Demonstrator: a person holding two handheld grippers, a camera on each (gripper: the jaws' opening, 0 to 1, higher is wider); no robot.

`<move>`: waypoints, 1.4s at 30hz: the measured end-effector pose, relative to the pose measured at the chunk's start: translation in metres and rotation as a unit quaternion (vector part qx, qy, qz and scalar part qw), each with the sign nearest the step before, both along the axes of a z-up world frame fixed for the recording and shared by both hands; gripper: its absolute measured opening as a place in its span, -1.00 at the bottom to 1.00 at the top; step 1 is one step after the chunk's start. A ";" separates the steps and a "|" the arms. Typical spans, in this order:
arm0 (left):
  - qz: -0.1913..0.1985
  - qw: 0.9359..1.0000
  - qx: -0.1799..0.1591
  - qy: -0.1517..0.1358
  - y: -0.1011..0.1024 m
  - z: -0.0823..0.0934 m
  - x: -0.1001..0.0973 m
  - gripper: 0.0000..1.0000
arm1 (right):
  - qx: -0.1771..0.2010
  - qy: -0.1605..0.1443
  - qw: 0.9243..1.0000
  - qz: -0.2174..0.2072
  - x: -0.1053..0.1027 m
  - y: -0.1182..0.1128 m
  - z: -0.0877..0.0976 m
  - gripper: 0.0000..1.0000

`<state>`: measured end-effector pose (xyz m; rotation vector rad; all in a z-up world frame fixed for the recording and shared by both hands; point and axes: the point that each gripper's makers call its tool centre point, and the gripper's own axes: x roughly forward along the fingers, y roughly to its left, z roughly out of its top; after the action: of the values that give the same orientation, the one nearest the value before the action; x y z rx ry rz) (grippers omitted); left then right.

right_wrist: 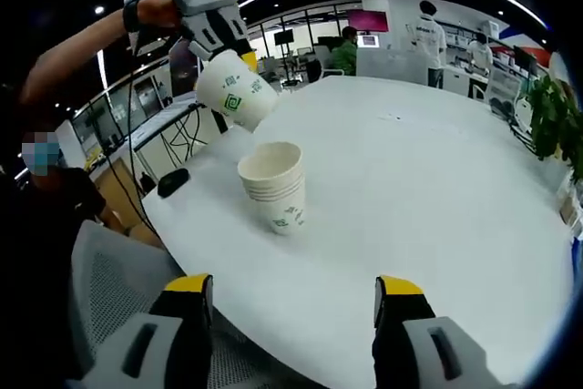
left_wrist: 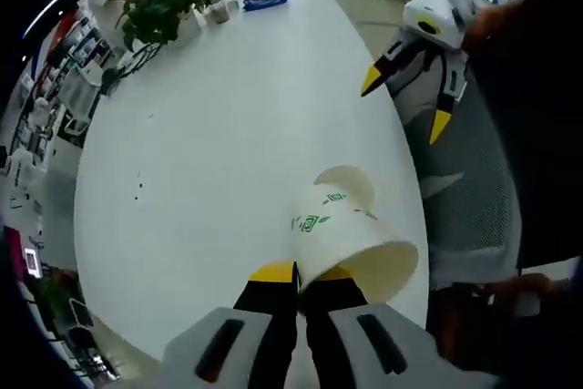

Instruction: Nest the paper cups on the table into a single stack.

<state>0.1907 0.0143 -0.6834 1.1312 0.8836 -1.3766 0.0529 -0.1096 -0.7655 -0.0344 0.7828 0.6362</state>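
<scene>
- A single paper cup [right_wrist: 235, 90], smooth white with a green logo, is pinched at its wall by the left gripper [right_wrist: 211, 8], tilted in the air.
- The stack [right_wrist: 274, 185] of nested tapered cups stands upright on the white table [right_wrist: 437, 189], at five o'clock from the held cup.
- The right gripper [right_wrist: 296, 302] is held with jaws spread, empty, at six o'clock from the stack.
- Next move, as judged: the cup is to be uprighted, aligned over the stack's round mouth, then lowered in.

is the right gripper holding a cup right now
No: in the right gripper view, the right gripper is open with nothing between its fingers, and the stack of paper cups stands on the table beyond them.
</scene>
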 end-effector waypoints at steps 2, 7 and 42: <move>-0.010 1.000 0.012 0.002 -0.001 -0.006 0.001 -1.00 | -0.001 0.001 1.000 0.002 -0.001 0.000 0.000 0.44; -0.033 0.999 0.030 0.002 -0.014 -0.007 -0.009 -1.00 | 0.000 0.001 1.000 0.004 -0.001 0.001 -0.002 0.44; -0.116 0.982 0.146 -0.014 -0.030 -0.039 -0.019 -1.00 | 0.007 0.001 1.000 0.001 -0.002 0.000 -0.003 0.44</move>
<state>0.1713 -0.0161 -0.7228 1.5132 0.9803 -1.4455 0.0509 -0.1099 -0.7684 -0.0216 0.7793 0.6446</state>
